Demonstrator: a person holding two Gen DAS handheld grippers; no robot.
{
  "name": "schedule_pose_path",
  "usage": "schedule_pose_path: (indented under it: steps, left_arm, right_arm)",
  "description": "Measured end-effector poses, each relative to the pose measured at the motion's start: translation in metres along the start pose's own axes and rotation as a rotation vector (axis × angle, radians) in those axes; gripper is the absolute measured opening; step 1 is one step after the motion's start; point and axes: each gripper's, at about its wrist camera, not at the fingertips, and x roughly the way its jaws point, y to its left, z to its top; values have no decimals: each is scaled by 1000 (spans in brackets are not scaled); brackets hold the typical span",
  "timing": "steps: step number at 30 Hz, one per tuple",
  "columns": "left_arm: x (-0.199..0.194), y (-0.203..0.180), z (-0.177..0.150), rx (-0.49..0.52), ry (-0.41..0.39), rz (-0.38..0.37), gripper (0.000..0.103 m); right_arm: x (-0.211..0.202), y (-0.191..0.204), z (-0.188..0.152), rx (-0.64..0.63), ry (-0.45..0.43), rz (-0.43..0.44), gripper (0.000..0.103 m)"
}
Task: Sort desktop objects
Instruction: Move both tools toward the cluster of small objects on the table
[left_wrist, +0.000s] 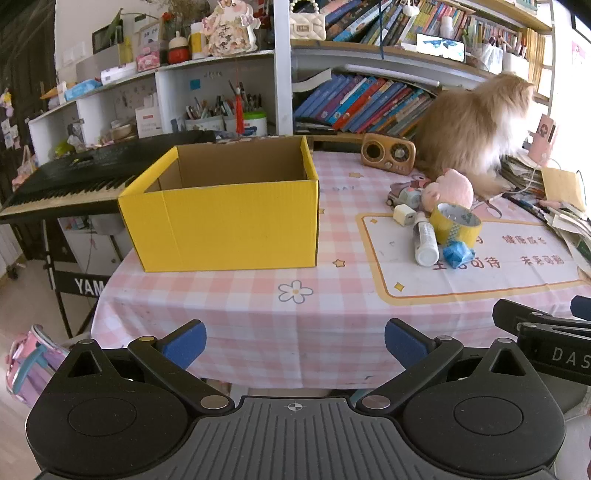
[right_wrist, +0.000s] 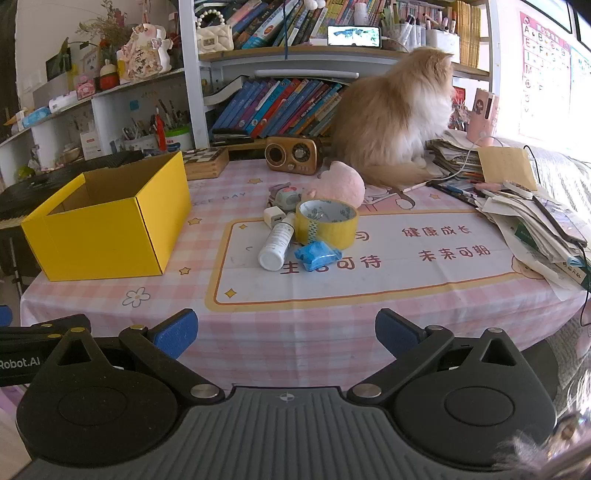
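An open, empty yellow cardboard box (left_wrist: 225, 218) (right_wrist: 107, 229) stands on the left of the pink checked table. A pile lies right of it: a yellow tape roll (right_wrist: 327, 223) (left_wrist: 456, 223), a white bottle on its side (right_wrist: 277, 242) (left_wrist: 424, 240), a blue crumpled packet (right_wrist: 317, 255) (left_wrist: 457, 254), a white charger cube (right_wrist: 275, 216) (left_wrist: 404, 215), a small toy car (right_wrist: 284, 195) and a pink plush (right_wrist: 341, 183) (left_wrist: 450, 188). My left gripper (left_wrist: 295, 343) and right gripper (right_wrist: 286, 334) are open and empty, at the table's near edge.
A fluffy orange cat (right_wrist: 395, 114) sits at the back right beside a small brown radio (right_wrist: 293, 154). Stacked papers and cables (right_wrist: 532, 218) crowd the right edge. A black keyboard (left_wrist: 74, 177) stands left of the table. Bookshelves line the back.
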Motion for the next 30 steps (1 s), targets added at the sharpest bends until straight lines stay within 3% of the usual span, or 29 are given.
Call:
schedule_pose_path:
  steps: [30]
  left_arm:
    - [6,2,1,4,14,-3,103]
  right_arm:
    - [3,-3,-1,3,7,-6,103]
